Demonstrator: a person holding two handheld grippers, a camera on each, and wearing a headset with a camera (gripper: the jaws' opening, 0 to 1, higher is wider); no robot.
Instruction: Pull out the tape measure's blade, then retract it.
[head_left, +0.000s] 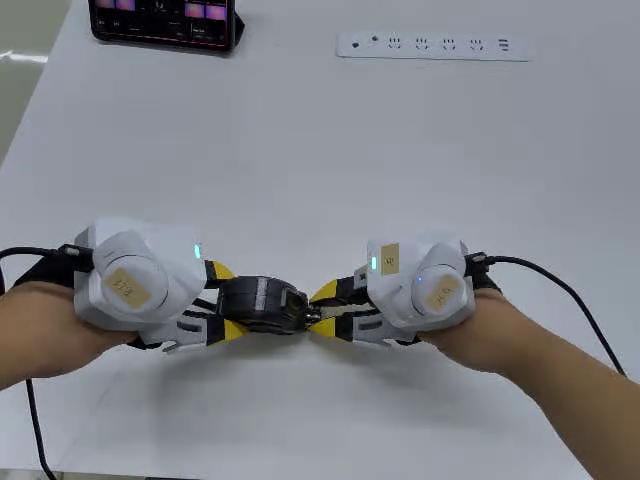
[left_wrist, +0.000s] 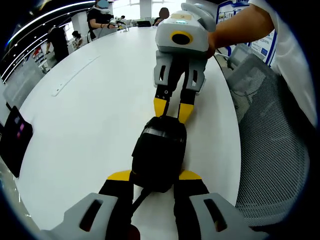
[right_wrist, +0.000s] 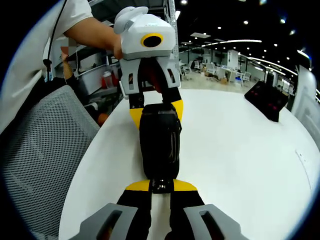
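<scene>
Left tool (head_left: 226, 301) clamps the tape measure (head_left: 262, 304) by the desk's (head_left: 300, 150) front edge, right tool (head_left: 325, 312) pinches the blade tip (right_wrist: 161, 185): pull-out should begin

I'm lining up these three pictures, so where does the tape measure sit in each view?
Head view: tape measure low centre, between the left gripper and right gripper.
Left gripper view: centre, clamped in that view's own jaws.
Right gripper view: centre, running up from that view's own jaws.
Shared landmark: the dark screen, top left in the head view, left edge, far right.
</scene>
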